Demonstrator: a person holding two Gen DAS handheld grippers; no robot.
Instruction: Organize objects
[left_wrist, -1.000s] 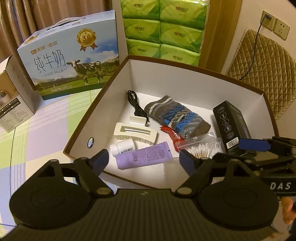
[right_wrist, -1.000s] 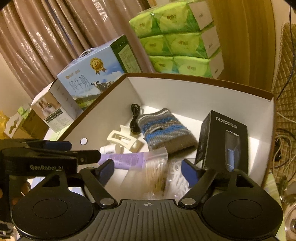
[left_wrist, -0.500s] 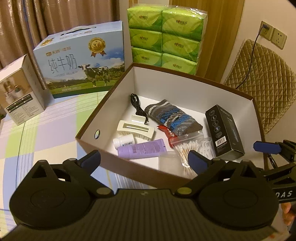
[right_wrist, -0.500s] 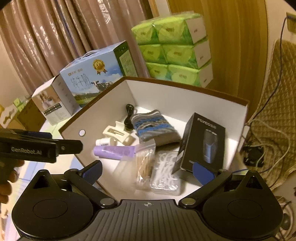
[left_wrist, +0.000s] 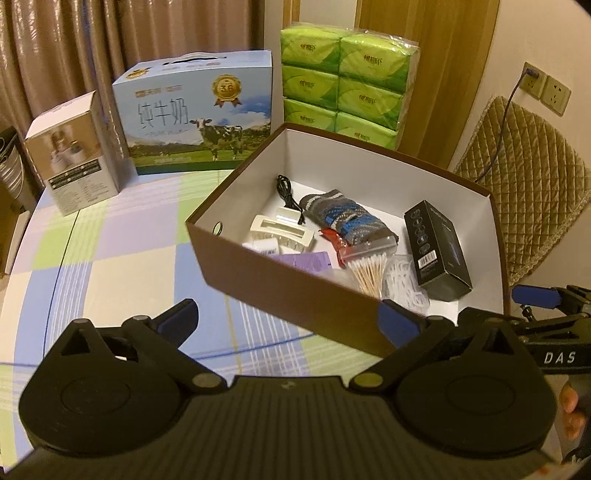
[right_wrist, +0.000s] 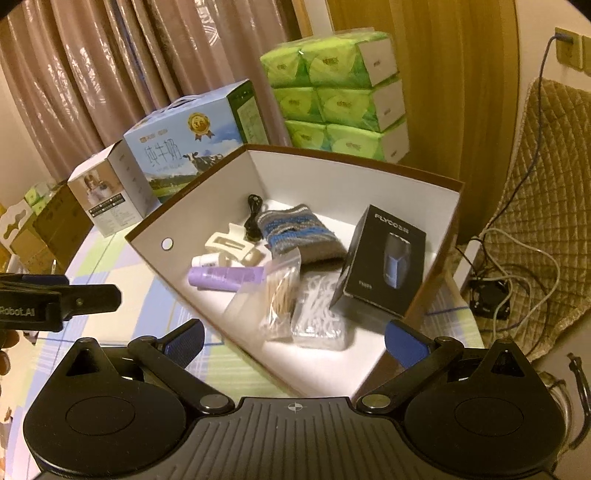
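Now the box (left_wrist: 295, 291) is sitting on the checked tabletop (left_wrist: 110, 266), and the small things are lying inside it: a black carton (right_wrist: 384, 266), a striped sock (right_wrist: 299, 232), a purple tube (right_wrist: 225, 277), a bag of cotton swabs (right_wrist: 280, 295), a cream hair clip (right_wrist: 229, 245) and a black cable (right_wrist: 253, 216). The left tool (left_wrist: 286, 319) and the right tool (right_wrist: 293, 338) are hanging near the front of the box, both spread wide and gripping nothing. Nothing seems to be lying loose outside the box, so the tidying looks about done. To finish well, the tools should be lifting away slowly, keeping clear of the box's thin walls.
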